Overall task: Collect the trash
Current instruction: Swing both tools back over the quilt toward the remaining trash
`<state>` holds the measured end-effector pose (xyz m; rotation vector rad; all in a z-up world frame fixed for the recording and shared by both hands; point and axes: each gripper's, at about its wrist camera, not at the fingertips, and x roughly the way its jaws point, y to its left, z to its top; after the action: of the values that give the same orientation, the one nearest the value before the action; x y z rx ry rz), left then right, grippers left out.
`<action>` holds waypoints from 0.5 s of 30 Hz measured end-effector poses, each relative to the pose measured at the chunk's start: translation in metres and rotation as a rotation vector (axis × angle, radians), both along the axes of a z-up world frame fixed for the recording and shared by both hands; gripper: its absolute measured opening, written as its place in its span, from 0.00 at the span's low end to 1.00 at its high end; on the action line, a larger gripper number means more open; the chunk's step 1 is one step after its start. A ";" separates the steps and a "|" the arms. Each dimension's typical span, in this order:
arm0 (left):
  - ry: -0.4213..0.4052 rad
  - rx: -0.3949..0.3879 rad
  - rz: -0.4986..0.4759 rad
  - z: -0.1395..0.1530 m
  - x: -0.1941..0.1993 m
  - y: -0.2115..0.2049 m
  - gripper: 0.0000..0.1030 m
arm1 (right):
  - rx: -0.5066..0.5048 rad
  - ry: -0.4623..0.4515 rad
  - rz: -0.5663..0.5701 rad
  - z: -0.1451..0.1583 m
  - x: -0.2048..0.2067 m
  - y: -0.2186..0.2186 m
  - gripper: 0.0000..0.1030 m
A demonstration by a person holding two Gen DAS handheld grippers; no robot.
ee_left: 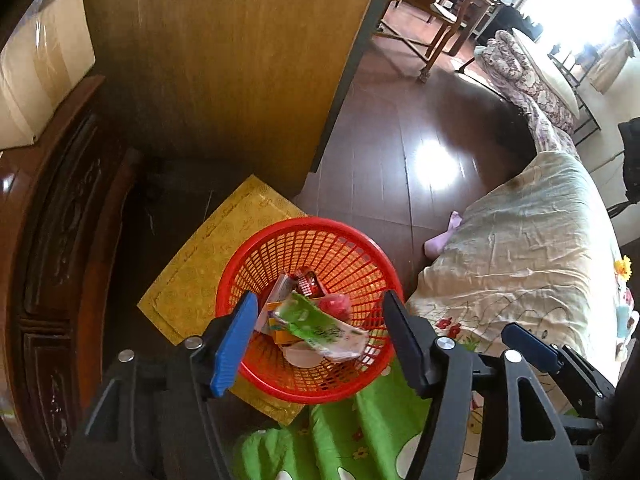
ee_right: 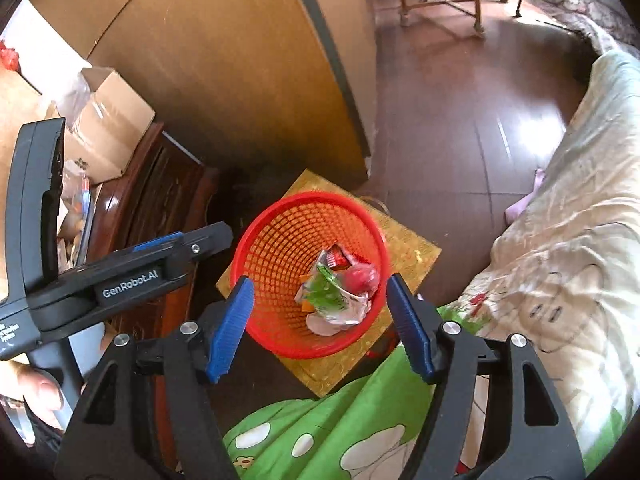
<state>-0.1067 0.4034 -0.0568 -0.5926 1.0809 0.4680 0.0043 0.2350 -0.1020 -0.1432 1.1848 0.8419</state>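
Both tongs, left (ee_left: 320,338) and right (ee_right: 320,326), hang open and empty above the red basket (ee_left: 256,256). Wrappers (ee_left: 320,324) lie inside, lower centre, so the trash looks dropped.

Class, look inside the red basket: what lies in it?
Inside the red basket: a green wrapper, a red packet, a red ball-like item, white paper. Anything beneath them is covered.

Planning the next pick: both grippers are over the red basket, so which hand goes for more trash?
Probably right. Both the left gripper and right gripper hang open and empty over the red basket; the right sits bedside, though no loose trash shows.
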 end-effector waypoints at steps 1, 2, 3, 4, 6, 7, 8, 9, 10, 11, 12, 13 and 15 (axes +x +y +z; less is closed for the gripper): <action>-0.005 0.005 -0.005 0.005 0.001 -0.004 0.65 | 0.009 -0.002 -0.015 0.004 0.001 -0.006 0.69; -0.008 0.012 -0.009 0.009 0.001 -0.007 0.66 | 0.024 -0.005 -0.032 0.009 0.002 -0.013 0.71; -0.010 0.020 -0.016 0.013 0.003 -0.010 0.68 | 0.036 -0.006 -0.045 0.012 0.004 -0.019 0.73; -0.012 0.026 -0.020 0.015 0.003 -0.013 0.69 | 0.049 -0.010 -0.059 0.017 0.006 -0.027 0.73; -0.021 0.038 -0.033 0.023 0.007 -0.021 0.70 | 0.075 -0.031 -0.086 0.030 0.009 -0.044 0.73; -0.026 0.043 -0.041 0.027 0.009 -0.026 0.71 | 0.085 -0.046 -0.098 0.036 0.010 -0.053 0.73; -0.029 0.047 -0.049 0.031 0.012 -0.031 0.71 | 0.093 -0.068 -0.112 0.043 0.011 -0.064 0.75; -0.034 0.053 -0.061 0.035 0.014 -0.038 0.73 | 0.096 -0.086 -0.125 0.049 0.012 -0.072 0.77; -0.039 0.059 -0.075 0.039 0.018 -0.045 0.74 | 0.098 -0.106 -0.140 0.055 0.013 -0.083 0.78; -0.042 0.063 -0.085 0.042 0.021 -0.051 0.75 | 0.100 -0.130 -0.157 0.061 0.015 -0.097 0.79; -0.046 0.068 -0.101 0.046 0.025 -0.059 0.76 | 0.099 -0.147 -0.171 0.066 0.016 -0.107 0.80; -0.050 0.072 -0.120 0.050 0.029 -0.068 0.77 | 0.097 -0.164 -0.189 0.069 0.018 -0.120 0.81; -0.057 0.077 -0.154 0.054 0.036 -0.084 0.78 | 0.092 -0.186 -0.235 0.075 0.023 -0.148 0.82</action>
<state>-0.0702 0.3197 -0.0026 -0.4489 1.0410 0.3551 0.0277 0.0874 -0.0268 -0.0057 0.9649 0.6600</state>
